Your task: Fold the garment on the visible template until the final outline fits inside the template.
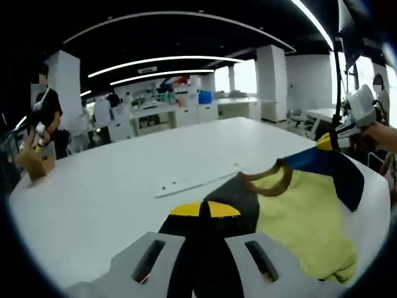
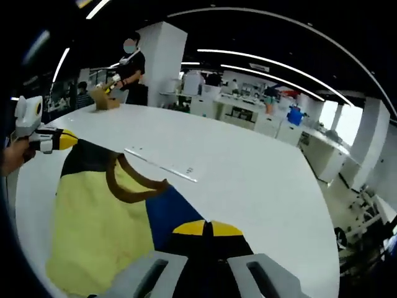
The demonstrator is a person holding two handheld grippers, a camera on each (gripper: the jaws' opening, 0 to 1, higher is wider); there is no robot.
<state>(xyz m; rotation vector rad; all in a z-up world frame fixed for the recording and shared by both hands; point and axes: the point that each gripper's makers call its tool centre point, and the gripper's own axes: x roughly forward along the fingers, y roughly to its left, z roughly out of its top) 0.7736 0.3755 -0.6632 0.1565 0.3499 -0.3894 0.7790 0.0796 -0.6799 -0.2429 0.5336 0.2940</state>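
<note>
Left gripper (image 1: 205,211) and right gripper (image 2: 208,230), each clamped on a shoulder of the yellow T-shirt (image 1: 298,211) (brown collar between them), held stretched above the white desk (image 1: 124,180).

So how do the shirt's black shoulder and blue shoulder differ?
Colour: the black shoulder is dark, the blue shoulder bright blue. Hold: the left claw pinches the black shoulder, the right claw the blue shoulder. Both adjoin the brown collar of the yellow shirt.
</note>
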